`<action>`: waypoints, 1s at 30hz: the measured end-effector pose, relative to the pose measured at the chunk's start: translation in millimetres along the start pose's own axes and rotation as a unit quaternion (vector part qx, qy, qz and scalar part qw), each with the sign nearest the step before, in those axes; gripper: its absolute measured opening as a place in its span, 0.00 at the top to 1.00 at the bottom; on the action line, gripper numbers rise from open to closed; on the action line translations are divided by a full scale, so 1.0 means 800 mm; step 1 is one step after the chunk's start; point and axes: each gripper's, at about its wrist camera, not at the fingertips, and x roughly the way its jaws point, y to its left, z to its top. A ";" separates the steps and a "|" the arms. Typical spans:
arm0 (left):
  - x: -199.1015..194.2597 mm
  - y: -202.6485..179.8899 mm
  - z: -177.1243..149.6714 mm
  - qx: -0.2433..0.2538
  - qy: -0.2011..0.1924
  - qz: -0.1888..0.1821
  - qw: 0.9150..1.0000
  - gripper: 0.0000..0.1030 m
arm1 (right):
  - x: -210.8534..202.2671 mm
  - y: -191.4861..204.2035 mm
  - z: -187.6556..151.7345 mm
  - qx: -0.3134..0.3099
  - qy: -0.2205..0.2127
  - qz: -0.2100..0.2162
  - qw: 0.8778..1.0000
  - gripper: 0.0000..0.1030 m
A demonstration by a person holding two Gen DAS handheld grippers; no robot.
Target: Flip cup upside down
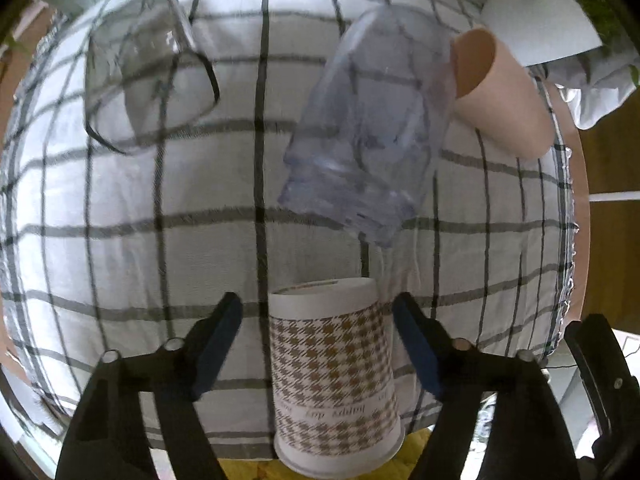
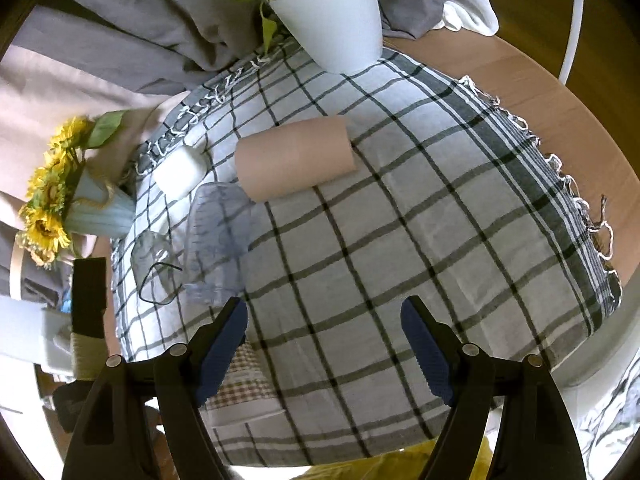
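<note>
A houndstooth paper cup [image 1: 334,376] stands upside down on the checked cloth, between the open fingers of my left gripper [image 1: 318,344], which does not touch it. Beyond it lie a clear bluish plastic cup [image 1: 368,136] on its side, a pink paper cup [image 1: 504,92] on its side, and a clear glass with a dark rim [image 1: 148,76]. My right gripper [image 2: 324,344] is open and empty above the cloth. In the right wrist view I see the pink cup [image 2: 296,158], the bluish cup [image 2: 220,240], the clear glass [image 2: 154,256] and part of the houndstooth cup [image 2: 244,388].
A checked cloth [image 2: 400,240] covers the round wooden table [image 2: 580,128]. A white plant pot [image 2: 332,16] stands at the far edge. A vase of sunflowers [image 2: 60,208] and a white object [image 2: 178,172] sit at the left. Grey fabric lies behind.
</note>
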 end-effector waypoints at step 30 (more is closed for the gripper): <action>-0.091 -0.045 -0.102 0.135 -0.190 0.014 0.972 0.46 | -0.020 0.023 0.005 -0.068 -0.018 -0.001 0.998 0.23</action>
